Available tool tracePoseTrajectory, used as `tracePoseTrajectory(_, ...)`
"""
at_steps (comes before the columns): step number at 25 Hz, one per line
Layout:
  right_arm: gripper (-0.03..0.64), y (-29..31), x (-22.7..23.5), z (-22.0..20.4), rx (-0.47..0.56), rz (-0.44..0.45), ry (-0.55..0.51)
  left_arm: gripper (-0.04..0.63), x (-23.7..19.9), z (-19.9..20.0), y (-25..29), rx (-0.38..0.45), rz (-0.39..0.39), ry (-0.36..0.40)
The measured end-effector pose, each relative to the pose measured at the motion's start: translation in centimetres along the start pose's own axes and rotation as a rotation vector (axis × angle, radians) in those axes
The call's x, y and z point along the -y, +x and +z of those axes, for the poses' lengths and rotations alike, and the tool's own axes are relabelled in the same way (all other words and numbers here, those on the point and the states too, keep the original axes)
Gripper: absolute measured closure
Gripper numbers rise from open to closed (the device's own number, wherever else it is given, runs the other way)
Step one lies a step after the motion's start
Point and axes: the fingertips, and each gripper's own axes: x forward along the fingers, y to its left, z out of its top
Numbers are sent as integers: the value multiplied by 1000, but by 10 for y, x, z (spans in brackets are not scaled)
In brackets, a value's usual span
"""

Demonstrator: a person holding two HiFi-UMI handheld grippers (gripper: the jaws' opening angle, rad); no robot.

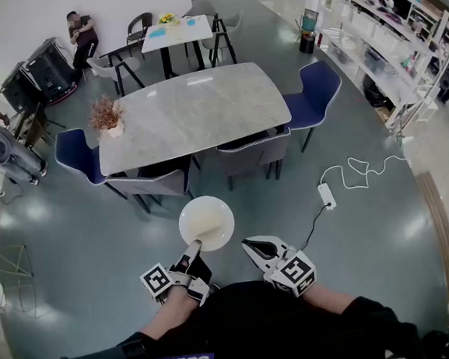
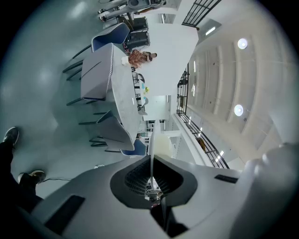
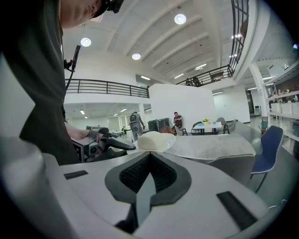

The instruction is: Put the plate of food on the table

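Observation:
A round white plate (image 1: 206, 219) with pale food is carried over the floor, just short of the grey marble table (image 1: 195, 111). My left gripper (image 1: 195, 249) is shut on the plate's near rim. In the left gripper view the plate (image 2: 153, 140) shows edge-on, pinched between the jaws of that gripper (image 2: 152, 161), with the table (image 2: 122, 93) ahead. My right gripper (image 1: 252, 247) hovers just right of the plate, shut and empty. The right gripper view shows its jaws (image 3: 149, 154) closed together, the plate (image 3: 156, 140) and the left gripper (image 3: 112, 142) beyond them.
Grey and blue chairs (image 1: 253, 150) ring the table on the near side. A vase of dried flowers (image 1: 108, 115) stands on its left end. A power strip with a white cable (image 1: 327, 195) lies on the floor to the right. Shelving (image 1: 400, 42) lines the right wall.

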Motion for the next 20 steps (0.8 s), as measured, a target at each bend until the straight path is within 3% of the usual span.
tracePoseTrajectory(20, 607, -8, 16, 2, 12, 13, 10, 581, 1, -6, 12, 8, 10, 3)
